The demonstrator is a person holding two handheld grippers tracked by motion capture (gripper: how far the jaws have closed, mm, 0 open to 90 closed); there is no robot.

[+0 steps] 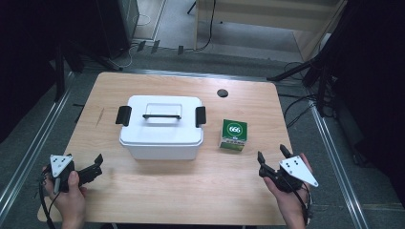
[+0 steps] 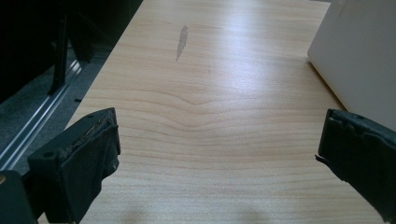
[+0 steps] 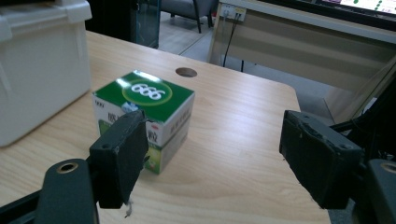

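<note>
Your wooden table point(image 1: 191, 200) carries little. Nearest you, your left gripper point(image 1: 90, 172) sits at seven o'clock, jaws apart and empty; your right gripper point(image 1: 273, 157) at five o'clock is spread wide, holding nothing. The green box point(image 1: 233, 135) stands upright just beyond it, toward eleven o'clock of those jaws, right of the white lidded bin point(image 1: 161, 126), so your right hand is nearer.

You're working in what looks like a lab or recording studio: a lone wooden table point(image 1: 143, 200) ringed by black curtains point(image 1: 377, 71), stand legs point(image 1: 305, 71), floor rails point(image 1: 28, 152) and trailing cables point(image 1: 210, 28).
</note>
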